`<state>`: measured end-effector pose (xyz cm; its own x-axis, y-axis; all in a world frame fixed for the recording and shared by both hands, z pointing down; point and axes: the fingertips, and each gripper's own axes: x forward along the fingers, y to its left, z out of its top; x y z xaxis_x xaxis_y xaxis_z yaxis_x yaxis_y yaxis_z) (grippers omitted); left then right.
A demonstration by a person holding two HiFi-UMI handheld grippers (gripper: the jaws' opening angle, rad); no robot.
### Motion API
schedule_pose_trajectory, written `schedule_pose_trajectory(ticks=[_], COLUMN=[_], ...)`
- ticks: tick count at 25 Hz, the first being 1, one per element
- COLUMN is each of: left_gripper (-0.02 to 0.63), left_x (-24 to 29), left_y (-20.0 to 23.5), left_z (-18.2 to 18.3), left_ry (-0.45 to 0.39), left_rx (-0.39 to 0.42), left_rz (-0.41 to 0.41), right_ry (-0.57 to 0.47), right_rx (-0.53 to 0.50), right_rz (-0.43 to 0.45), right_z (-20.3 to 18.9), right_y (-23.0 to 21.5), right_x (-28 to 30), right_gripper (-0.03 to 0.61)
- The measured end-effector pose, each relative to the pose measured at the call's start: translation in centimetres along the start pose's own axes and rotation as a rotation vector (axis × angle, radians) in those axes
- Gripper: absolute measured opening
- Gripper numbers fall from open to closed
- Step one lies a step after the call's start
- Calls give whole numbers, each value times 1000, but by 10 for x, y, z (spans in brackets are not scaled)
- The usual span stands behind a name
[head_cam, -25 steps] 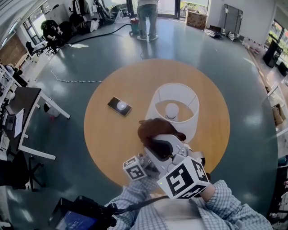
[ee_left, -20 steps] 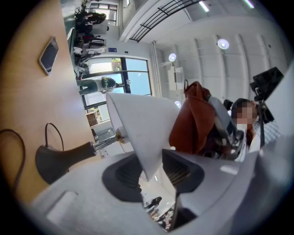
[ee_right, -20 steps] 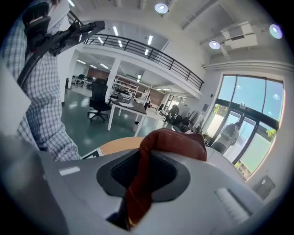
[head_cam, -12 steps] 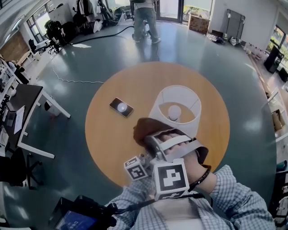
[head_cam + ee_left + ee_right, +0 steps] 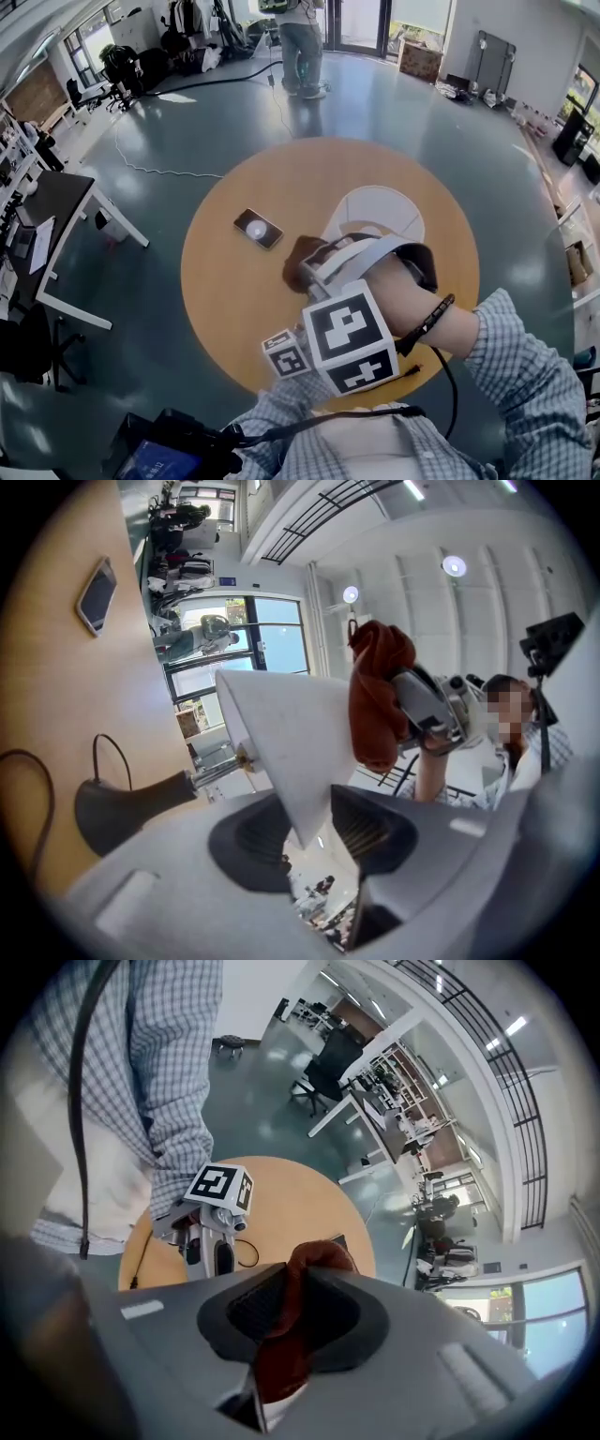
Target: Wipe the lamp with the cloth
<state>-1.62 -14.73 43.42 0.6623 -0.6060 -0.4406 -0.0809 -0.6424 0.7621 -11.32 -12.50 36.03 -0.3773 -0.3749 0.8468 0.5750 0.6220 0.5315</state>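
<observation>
The lamp's white shade [image 5: 384,208] stands right of centre on the round wooden table [image 5: 225,281]. In the left gripper view, my left gripper [image 5: 305,832] is shut on the lower edge of the shade [image 5: 281,742], beside the dark lamp base [image 5: 117,808]. My right gripper [image 5: 286,1312] is shut on a bunched brown cloth [image 5: 281,1335]. The cloth [image 5: 302,258] sits at the shade's near left side, and touches the shade's outer wall in the left gripper view. In the head view only the left gripper's marker cube [image 5: 286,356] shows, under the right gripper's cube [image 5: 347,339].
A phone [image 5: 257,228] lies on the table left of the lamp. A dark cord [image 5: 28,780] curls by the lamp base. A person [image 5: 302,42] stands on the floor beyond the table; desks [image 5: 56,225] and chairs line the left side.
My right gripper has rolled over, its marker cube swinging from the right to the left, and carried the cloth to the shade's near left side. The left gripper has stayed on the shade.
</observation>
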Motion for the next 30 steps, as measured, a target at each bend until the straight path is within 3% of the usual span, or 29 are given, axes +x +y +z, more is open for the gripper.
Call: schedule_pose_trajectory(ticks=[5,9,16,21,26,30], left_gripper=[132,133,133,133,133,135], left_x=[0,3,3,2,2,4], left_y=[2,1,3,7,8,7], left_z=[0,-4,-3,-3,-4,-5], left_ry=[1,3,8,7,0,6], left_rx=[0,2,6,11,17,18], left_rz=[4,6,11,16,16,17], right_ry=[-78,-84,4,55,51,17], right_rx=[-20,-41,85,158,213,230], right_rz=[161,231,255,303,365,331], right_z=[2,-4,-35,-59,-63,-66], right_y=[-22,-44,-88,-94,-85,-98], right_x=[-7,-5,31,76,92,81], right_gripper=[66,66,66,64,64,65])
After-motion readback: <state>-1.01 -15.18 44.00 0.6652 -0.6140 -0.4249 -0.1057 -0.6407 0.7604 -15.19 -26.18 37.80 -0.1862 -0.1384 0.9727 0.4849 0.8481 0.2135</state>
